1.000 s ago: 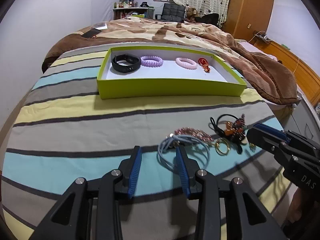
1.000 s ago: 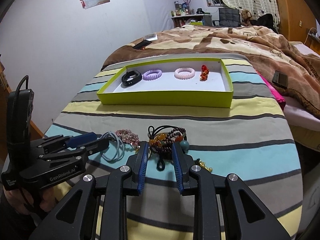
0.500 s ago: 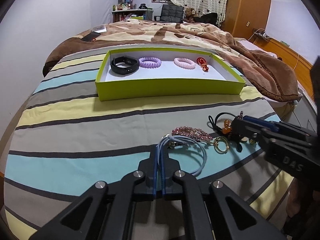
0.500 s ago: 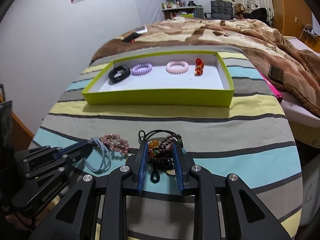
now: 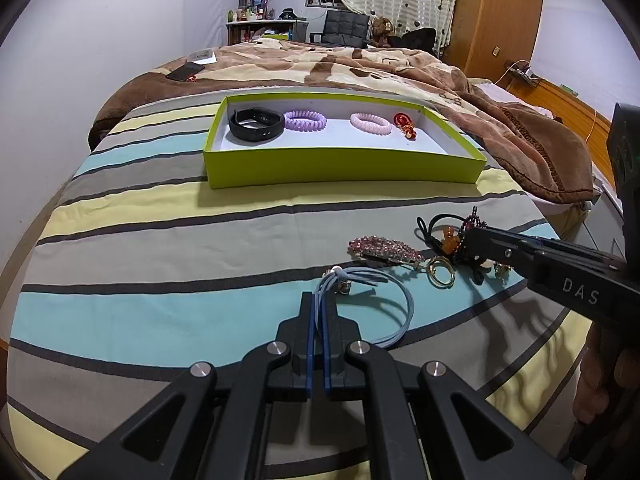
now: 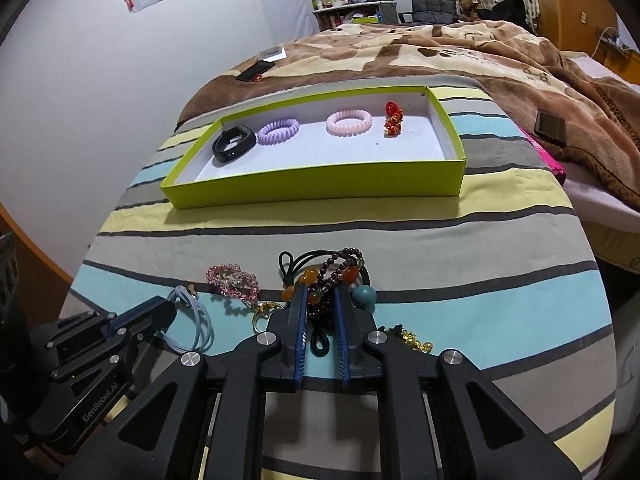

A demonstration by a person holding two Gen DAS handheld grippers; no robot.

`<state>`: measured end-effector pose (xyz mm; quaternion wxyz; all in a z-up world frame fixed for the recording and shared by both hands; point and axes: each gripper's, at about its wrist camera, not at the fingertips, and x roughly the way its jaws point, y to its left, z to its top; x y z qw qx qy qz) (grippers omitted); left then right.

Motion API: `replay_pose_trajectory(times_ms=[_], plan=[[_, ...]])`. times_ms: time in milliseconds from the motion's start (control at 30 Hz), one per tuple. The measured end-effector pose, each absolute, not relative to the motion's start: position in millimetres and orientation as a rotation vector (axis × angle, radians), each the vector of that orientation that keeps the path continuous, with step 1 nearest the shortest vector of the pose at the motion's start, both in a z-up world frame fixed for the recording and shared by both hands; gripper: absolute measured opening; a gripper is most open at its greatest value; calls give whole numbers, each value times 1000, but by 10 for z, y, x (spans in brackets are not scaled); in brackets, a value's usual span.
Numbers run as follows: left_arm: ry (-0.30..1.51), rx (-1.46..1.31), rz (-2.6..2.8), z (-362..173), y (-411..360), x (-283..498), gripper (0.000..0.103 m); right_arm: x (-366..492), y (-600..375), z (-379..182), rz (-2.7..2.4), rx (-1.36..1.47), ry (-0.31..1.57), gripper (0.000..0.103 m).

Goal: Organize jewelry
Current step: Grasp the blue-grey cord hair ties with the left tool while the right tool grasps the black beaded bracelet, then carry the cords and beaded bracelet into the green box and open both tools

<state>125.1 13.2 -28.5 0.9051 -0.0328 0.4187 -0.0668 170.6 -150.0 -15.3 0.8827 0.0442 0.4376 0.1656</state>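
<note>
My left gripper [image 5: 319,300] is shut on a light blue cord bracelet [image 5: 394,302] that lies on the striped bedspread. It also shows in the right wrist view [image 6: 200,320]. My right gripper [image 6: 322,294] has its jaws narrowed around a dark bead bracelet with amber beads [image 6: 334,270]; whether they press on it is unclear. A pink rhinestone clip [image 5: 384,249], a gold ring [image 5: 440,272] and a teal bead [image 6: 365,295] lie nearby. The lime green tray [image 5: 344,166] holds a black band [image 5: 256,124], a purple coil [image 5: 306,120], a pink coil [image 5: 370,123] and a red charm [image 5: 404,123].
A brown blanket [image 5: 520,128] covers the bed behind and right of the tray. A phone [image 5: 185,71] lies on it at the far left. A gold chain piece [image 6: 412,338] lies beside my right gripper. The bed edge drops off at right.
My left gripper has shut on the blue cord bracelet. My right gripper has moved forward over the bead bracelet and its jaws have narrowed around it.
</note>
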Motion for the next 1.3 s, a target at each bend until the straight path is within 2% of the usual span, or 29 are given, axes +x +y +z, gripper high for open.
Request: replay_pose_trajectory(times_ms=[833, 1300], plan=[[783, -85, -156, 26, 172, 1174, 3, 1545, -1803, 157, 446, 233, 783, 12], [697, -58, -152, 319, 274, 1513, 3, 1819, -1912, 364, 429, 202, 722, 12]])
